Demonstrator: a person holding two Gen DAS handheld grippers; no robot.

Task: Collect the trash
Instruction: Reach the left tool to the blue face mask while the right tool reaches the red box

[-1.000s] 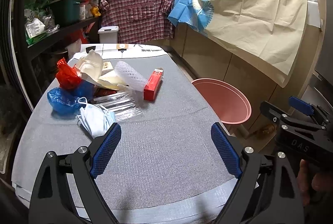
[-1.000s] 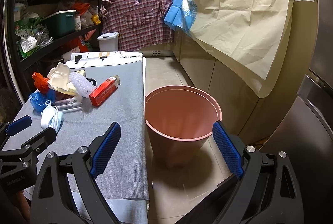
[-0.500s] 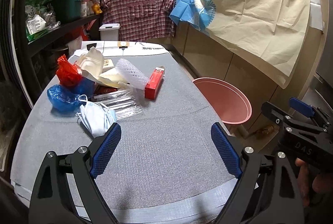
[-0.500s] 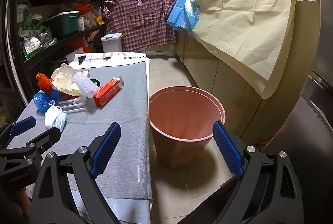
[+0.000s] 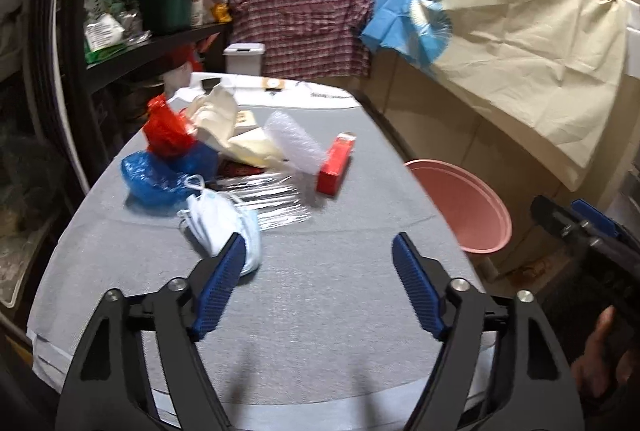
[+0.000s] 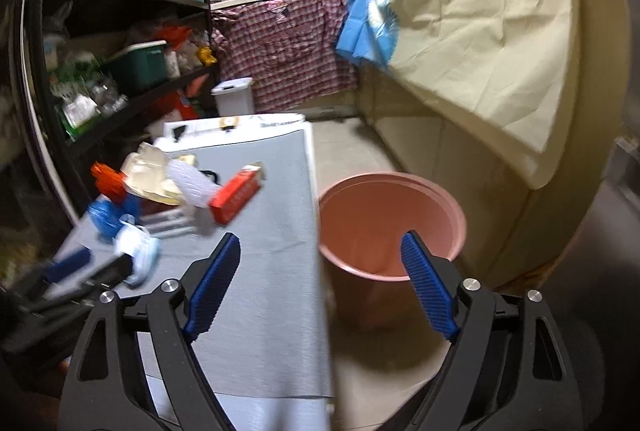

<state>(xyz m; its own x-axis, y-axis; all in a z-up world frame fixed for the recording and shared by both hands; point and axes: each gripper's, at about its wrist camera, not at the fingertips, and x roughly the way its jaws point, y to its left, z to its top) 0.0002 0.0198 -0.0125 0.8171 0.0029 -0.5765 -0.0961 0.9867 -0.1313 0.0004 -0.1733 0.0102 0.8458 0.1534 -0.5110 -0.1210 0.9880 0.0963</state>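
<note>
mostly the left wrist view is filled by the grey counter [image 5: 320,291], which runs from the bottom edge up to the middle of the frame. right of it, at centre right, sits the pink bin [image 5: 460,207] on the floor, just beside the counter's edge; the right wrist view shows the same bin at centre, open-topped. the trash lies heaped at centre left of the left wrist view: a cream paper bag [image 5: 224,119] at the back, a blue plastic bag [image 5: 156,179] at the pile's left with a red plastic bag [image 5: 166,133] touching it from above, a clear bubble-wrap roll [image 5: 294,141] leaning toward a red box [image 5: 336,167] on the pile's right, flat clear wrappers [image 5: 272,199] under them, and a white face mask [image 5: 220,223] nearest the camera. the left hand-held gripper [image 5: 318,283] hangs at lower centre with its jaws spread wide and nothing between them, its left fingertip overlapping the mask in the picture. the right hand-held gripper [image 6: 320,287] is likewise spread and bare, at lower centre of its own view, straddling the counter edge and the bin.
</note>
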